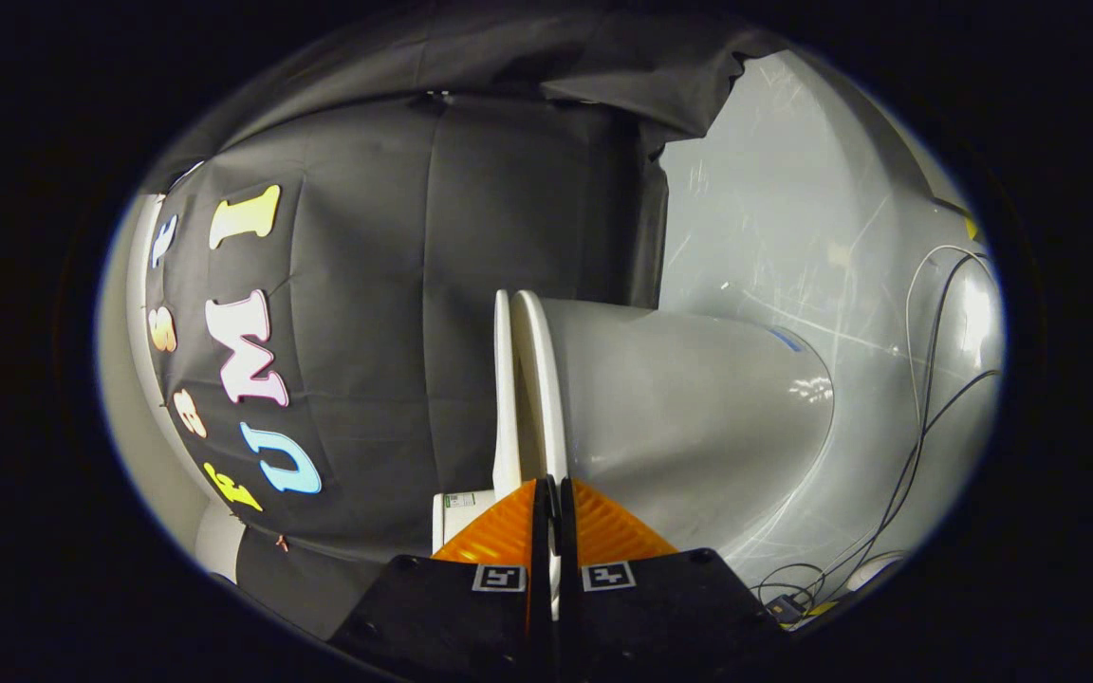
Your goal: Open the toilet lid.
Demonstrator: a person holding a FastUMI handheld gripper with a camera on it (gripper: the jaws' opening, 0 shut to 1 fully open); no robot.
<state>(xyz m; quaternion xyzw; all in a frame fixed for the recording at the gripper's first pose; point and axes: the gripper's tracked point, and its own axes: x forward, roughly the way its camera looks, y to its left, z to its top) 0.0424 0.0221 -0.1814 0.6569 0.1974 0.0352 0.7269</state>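
Both claw (551, 486) fingers nearly meet at the toilet lid (506, 398) edge.

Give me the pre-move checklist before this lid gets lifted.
1. Gripper placement: jaws meet at the edge of the lid and seat stack. Ok.
2. Grip: jaws nearly together, a pale sliver between them; whether both press on it, cannot tell.
3. Lid alone caught, not the seat: cannot tell.
4. Lid state: lying flat against the seat, not yet raised. Ok to start.
5. Cables: beyond the bowl, apart from the jaws. Ok.
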